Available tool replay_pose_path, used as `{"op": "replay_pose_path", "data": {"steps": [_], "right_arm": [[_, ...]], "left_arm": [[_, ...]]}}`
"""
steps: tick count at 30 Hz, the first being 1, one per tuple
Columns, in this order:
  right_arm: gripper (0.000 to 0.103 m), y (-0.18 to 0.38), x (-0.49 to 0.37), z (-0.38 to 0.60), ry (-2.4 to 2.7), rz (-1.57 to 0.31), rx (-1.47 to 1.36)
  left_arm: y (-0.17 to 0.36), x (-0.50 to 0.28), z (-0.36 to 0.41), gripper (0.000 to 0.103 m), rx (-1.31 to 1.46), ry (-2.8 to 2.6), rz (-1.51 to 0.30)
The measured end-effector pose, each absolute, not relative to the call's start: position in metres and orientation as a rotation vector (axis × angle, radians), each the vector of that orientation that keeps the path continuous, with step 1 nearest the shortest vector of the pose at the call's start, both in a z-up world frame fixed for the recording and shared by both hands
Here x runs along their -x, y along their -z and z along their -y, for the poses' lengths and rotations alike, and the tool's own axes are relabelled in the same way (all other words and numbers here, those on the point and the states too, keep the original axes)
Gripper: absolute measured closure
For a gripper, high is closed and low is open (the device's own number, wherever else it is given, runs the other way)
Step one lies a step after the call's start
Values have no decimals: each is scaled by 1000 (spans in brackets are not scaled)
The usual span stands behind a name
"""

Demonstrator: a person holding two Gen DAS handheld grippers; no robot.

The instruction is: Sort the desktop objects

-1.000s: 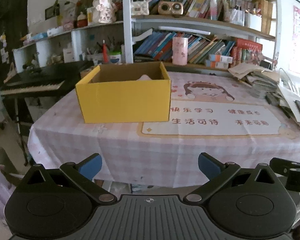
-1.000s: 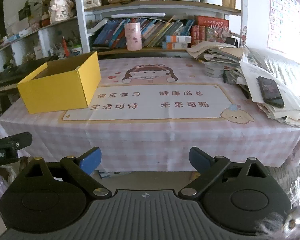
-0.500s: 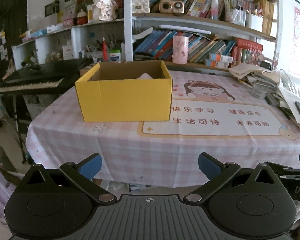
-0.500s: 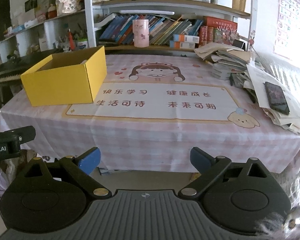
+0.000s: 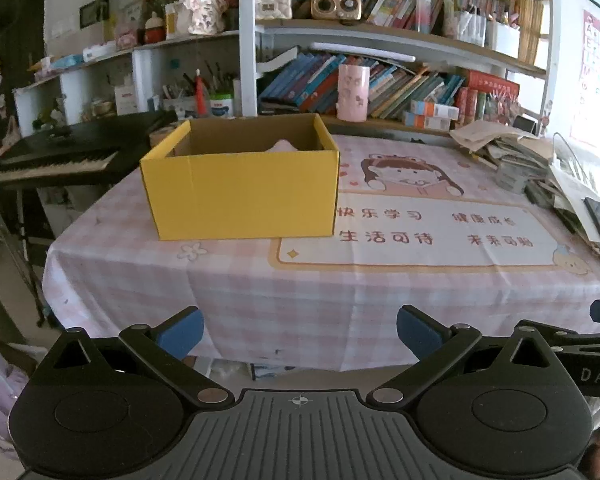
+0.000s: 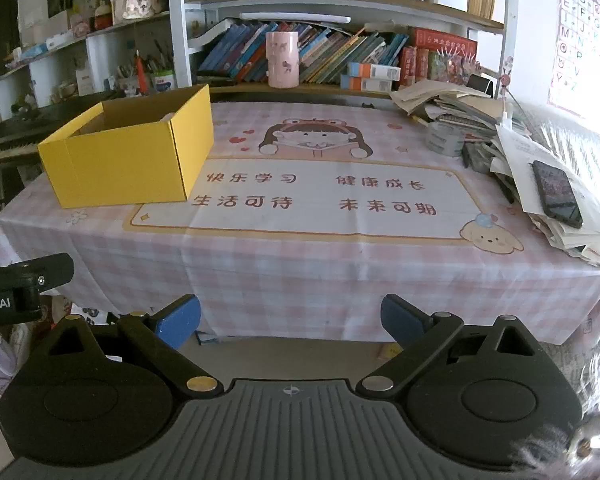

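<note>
An open yellow cardboard box [image 5: 240, 192] stands on the left part of the table [image 5: 340, 296]; it also shows in the right wrist view [image 6: 128, 160]. A pale pink thing [image 5: 282, 145] peeks above its rim inside. My left gripper [image 5: 300, 330] is open and empty, held off the table's front edge. My right gripper [image 6: 290, 318] is open and empty too, off the front edge, right of the left one. A black phone [image 6: 556, 192] lies on a paper pile [image 6: 572, 216] at the table's right.
A printed mat [image 6: 300, 196] covers the table's middle. A roll of tape [image 6: 446, 140] and stacked books [image 6: 448, 104] sit at the back right. A pink cup [image 6: 282, 60] stands on the bookshelf behind. A keyboard piano [image 5: 52, 156] stands at the left.
Both grippers have risen a little and drawn closer to the table's front edge. Their jaws have stayed open. Nothing on the table has moved.
</note>
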State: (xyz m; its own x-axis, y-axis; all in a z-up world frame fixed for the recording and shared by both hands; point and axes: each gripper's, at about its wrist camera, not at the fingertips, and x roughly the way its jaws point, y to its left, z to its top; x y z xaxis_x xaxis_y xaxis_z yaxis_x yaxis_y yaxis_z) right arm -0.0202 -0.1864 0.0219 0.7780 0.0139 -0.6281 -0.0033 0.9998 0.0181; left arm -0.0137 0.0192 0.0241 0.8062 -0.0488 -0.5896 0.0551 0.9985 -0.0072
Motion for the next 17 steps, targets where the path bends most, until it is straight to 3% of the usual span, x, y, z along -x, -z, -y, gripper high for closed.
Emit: {"op": "replay_pose_path", "data": {"steps": [17], "right_arm": [[6,-16,6,186,-7,-712,-18]], "left_arm": [[-21,3,-20,0,9,72,-639]]}}
